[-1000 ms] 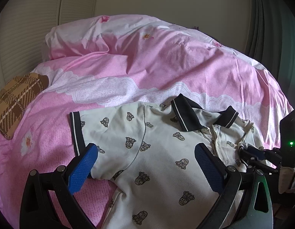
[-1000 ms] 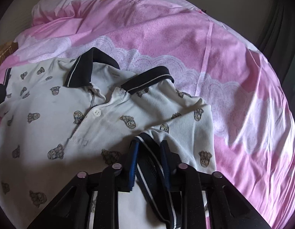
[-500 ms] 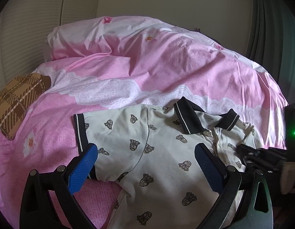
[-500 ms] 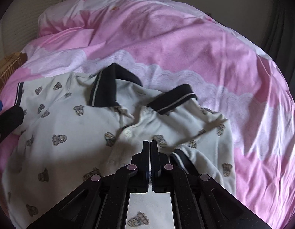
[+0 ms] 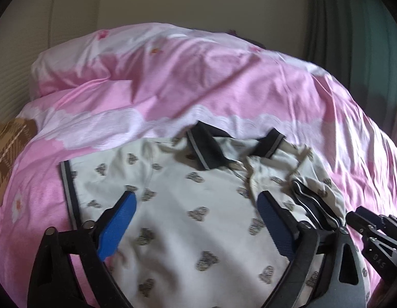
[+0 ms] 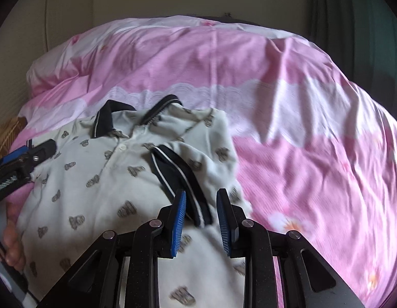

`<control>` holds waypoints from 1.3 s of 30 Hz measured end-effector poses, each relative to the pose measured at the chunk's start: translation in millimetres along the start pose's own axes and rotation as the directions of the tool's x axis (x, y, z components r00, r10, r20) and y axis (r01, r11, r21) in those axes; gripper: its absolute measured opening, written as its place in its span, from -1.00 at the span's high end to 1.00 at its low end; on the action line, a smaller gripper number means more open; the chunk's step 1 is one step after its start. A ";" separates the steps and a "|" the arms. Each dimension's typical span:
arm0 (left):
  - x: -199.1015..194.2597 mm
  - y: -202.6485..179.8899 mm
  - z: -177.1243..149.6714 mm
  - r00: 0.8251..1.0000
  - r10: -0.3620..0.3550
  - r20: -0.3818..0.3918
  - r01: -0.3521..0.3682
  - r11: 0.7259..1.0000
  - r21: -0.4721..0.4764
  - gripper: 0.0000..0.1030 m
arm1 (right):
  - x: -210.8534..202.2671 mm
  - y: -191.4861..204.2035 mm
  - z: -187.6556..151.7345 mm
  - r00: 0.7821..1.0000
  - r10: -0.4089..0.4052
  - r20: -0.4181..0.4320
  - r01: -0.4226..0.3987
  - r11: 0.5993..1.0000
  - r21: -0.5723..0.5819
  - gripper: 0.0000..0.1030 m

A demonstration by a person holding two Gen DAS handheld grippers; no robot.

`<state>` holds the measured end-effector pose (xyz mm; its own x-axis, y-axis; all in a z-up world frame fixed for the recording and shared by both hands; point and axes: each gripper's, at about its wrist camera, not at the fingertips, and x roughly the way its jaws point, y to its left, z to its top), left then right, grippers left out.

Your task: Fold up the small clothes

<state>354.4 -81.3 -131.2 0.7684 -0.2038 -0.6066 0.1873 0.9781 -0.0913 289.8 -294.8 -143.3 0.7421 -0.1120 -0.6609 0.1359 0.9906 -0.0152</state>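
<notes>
A: Polo shirt first, or the room?

B: The room. A bed covered by a pink duvet with white lace-pattern bands and small flowers fills both views. Behind it a plain beige wall; a dark green curtain hangs at the right. A brown plaid cushion lies at the duvet's left edge.

A: And the shirt?

B: It lies front up on the near part of the duvet, collar toward the wall. Cream fabric with small grey cartoon prints, a dark collar with a pale stripe, a white button on the placket. One sleeve lies spread flat, its dark cuff out to the left in the left wrist view. The other sleeve is folded inward over the chest, its striped cuff lying diagonally (the fabric around it is bunched).

A: The tools?

B: The left gripper hangs over the shirt's body with its blue pads wide apart, nothing between them; the jaws have just narrowed a little. The right gripper has just been opening: its pads stand a narrow gap apart, with the folded cuff's end lying between them, not pinched as far as the blurred picture shows. A hand shows at the right wrist view's left edge.
</notes>
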 end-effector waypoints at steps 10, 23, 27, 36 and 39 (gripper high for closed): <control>44.8 -87.4 15.7 0.983 -0.116 -0.142 0.152 0.948 0.279 0.02 | -2.7 -54.8 -16.6 0.997 0.019 0.072 -0.036 0.967 0.251 0.50; 90.0 -127.6 7.8 0.951 -0.096 -0.293 0.230 0.854 0.467 0.40 | 6.6 -52.1 -27.1 0.994 0.075 0.085 -0.093 0.968 0.235 0.50; 93.4 -128.3 6.1 0.945 -0.111 -0.306 0.248 0.855 0.455 0.55 | 11.0 -47.7 -30.9 0.993 0.087 0.081 -0.103 0.968 0.228 0.50; 94.7 -132.9 0.3 0.945 -0.140 -0.295 0.269 0.847 0.459 0.42 | 23.5 -49.7 -40.3 0.994 0.091 0.053 -0.102 0.963 0.248 0.50; 98.4 -133.4 3.0 0.943 -0.156 -0.293 0.280 0.849 0.448 0.54 | 24.9 -48.2 -42.3 0.994 0.094 0.049 -0.103 0.964 0.246 0.50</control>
<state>406.9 -231.9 -176.4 0.5165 -0.3323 -0.7892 0.6484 0.7537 0.1070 274.0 -342.0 -190.8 0.7831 -0.0225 -0.6215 0.2163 0.9468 0.2383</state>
